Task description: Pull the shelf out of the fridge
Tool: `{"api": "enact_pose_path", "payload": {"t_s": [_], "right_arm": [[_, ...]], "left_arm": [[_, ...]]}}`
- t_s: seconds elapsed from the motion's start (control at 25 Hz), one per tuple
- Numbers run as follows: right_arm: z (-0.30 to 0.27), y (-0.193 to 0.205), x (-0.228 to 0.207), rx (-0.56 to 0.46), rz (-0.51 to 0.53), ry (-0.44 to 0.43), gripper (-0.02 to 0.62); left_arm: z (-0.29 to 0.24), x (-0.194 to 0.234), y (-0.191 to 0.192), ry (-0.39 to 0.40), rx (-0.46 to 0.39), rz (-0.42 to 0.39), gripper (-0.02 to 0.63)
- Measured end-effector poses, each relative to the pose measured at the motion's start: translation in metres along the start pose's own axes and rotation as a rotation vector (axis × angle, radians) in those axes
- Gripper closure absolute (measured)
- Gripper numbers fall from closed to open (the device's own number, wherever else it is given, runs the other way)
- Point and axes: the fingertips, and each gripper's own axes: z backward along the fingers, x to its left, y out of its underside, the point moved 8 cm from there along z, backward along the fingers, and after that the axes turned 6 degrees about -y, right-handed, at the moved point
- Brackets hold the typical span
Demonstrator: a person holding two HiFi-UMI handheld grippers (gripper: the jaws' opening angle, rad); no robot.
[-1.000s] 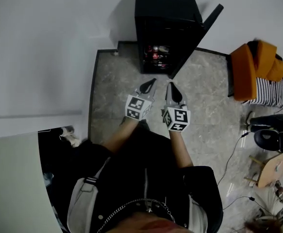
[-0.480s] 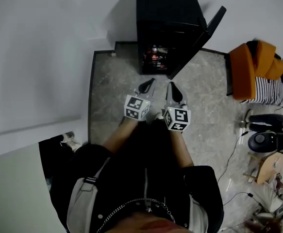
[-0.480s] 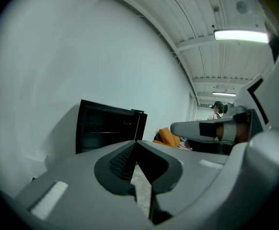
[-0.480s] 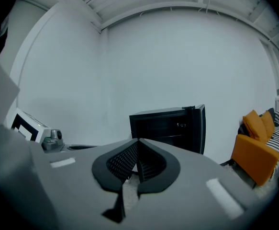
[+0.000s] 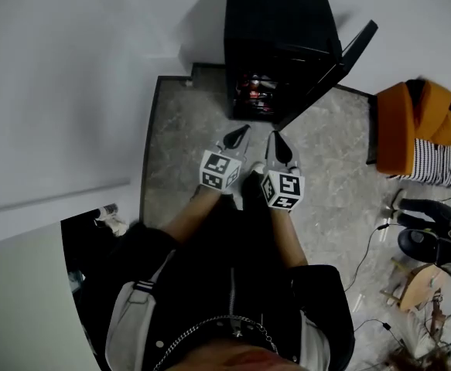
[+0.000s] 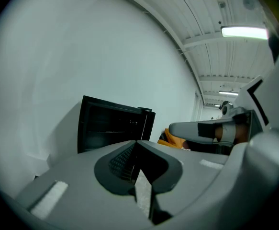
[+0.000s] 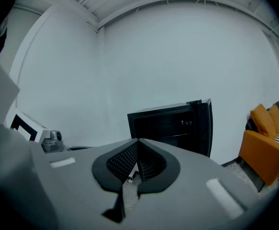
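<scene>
head view: left gripper (image 5: 243, 130) and right gripper (image 5: 276, 136), jaws shut, empty, nearer the fridge (image 5: 281, 22) than before

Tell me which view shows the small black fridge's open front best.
Right gripper view: the small black fridge faces the camera, door open, shelf lines visible inside. The head view shows mostly its top; the left gripper view shows it similarly but dimmer.

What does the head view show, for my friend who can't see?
From above, a person points the left gripper and the right gripper, both shut and empty, at a small black fridge whose door stands open. An orange chair sits at the right.
</scene>
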Motion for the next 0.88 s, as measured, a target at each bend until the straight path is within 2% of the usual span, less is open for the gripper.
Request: {"api": "enact_pose_path", "payload": {"t_s": [0.36,0.56,0.88], "right_arm": [[-0.054,-0.026,-0.061,0.012,0.032,-0.098,0.594],[-0.077,-0.036,-0.087,0.011,0.038,-0.162,0.594],[-0.097,-0.043,-0.107,0.040,0.039,-0.219,0.594]], "left_arm": [[-0.068,0.010,-0.017,-0.094,0.002,0.003,0.603],[-0.098,0.012,-0.020,-0.145,-0.004,0.041,0.603],[-0.129,0.022,-0.011,-0.194,-0.035,0.260,0.601]]}}
